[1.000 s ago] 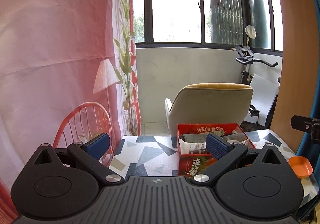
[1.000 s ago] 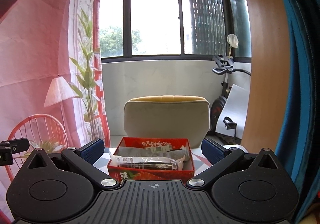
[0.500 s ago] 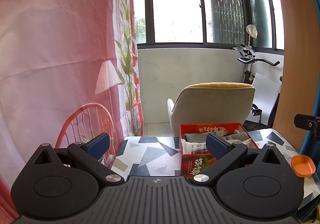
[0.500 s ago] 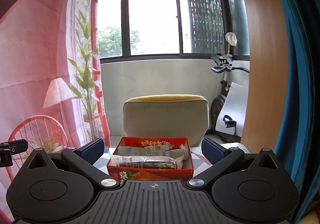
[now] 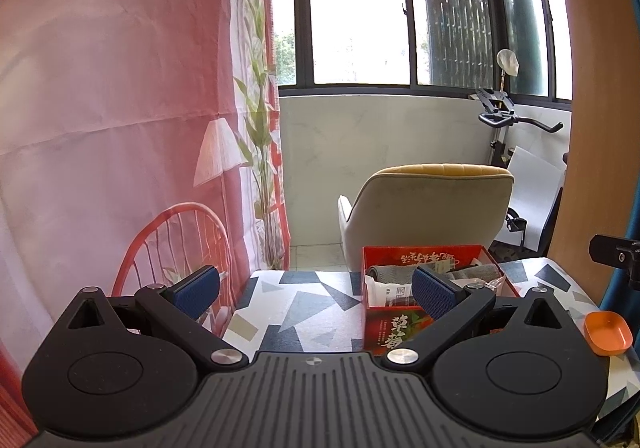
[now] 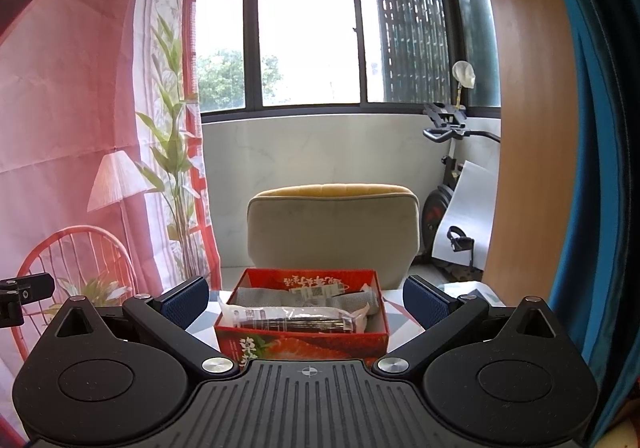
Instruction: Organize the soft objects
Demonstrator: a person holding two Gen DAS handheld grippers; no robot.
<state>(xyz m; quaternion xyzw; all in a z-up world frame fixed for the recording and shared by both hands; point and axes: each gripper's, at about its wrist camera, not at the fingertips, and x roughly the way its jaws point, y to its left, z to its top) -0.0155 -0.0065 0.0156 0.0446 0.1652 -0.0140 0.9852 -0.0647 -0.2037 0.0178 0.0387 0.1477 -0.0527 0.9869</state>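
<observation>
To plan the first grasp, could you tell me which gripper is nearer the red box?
Right, likely. The right gripper faces the red box squarely; the left gripper points left of it.

Both fisheye views sit low behind their own tongs, level, facing the window wall. The left view stands left of the open red cardboard box (image 5: 394,324) on the grey-and-white patterned counter (image 5: 304,308). The right view faces that box (image 6: 300,344) head-on and near. Both share the box and the beige padded armchair (image 6: 332,228).
</observation>
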